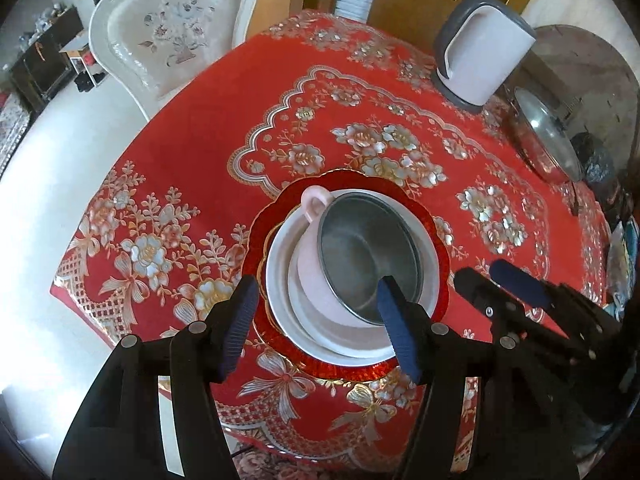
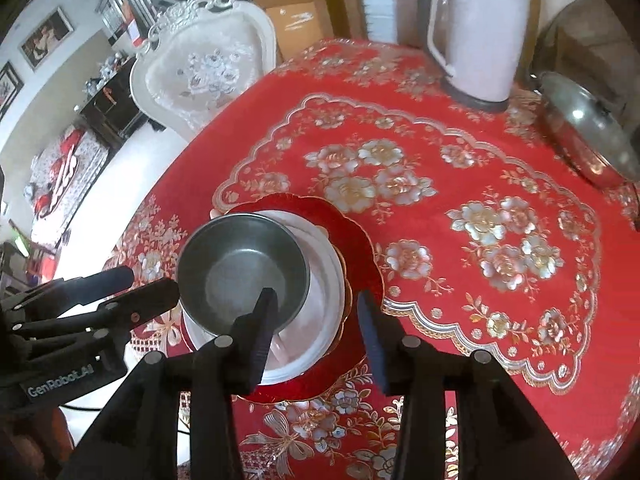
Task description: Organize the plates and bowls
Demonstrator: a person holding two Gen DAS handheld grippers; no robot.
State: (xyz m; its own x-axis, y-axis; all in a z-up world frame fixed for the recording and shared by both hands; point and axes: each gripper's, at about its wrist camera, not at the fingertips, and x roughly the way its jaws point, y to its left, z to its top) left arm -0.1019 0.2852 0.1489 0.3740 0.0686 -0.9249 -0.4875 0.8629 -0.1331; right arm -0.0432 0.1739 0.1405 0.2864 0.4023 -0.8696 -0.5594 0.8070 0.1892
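Below both spread tongs, left [image 1: 320,322] and right [image 2: 316,334], sits the steel bowl [image 1: 368,256], ungripped.

The left tongs [image 1: 320,330] are matte black plastic with angular, ribbed arms, round silver rivets at the joints and dark navy ribbed pads on the fingertips [image 1: 398,330]. The right tongs [image 2: 316,338] match them: black frame, silver rivets, navy grooved pads. White lettering, "GenRobot.AI", runs along the left tongs' black side.
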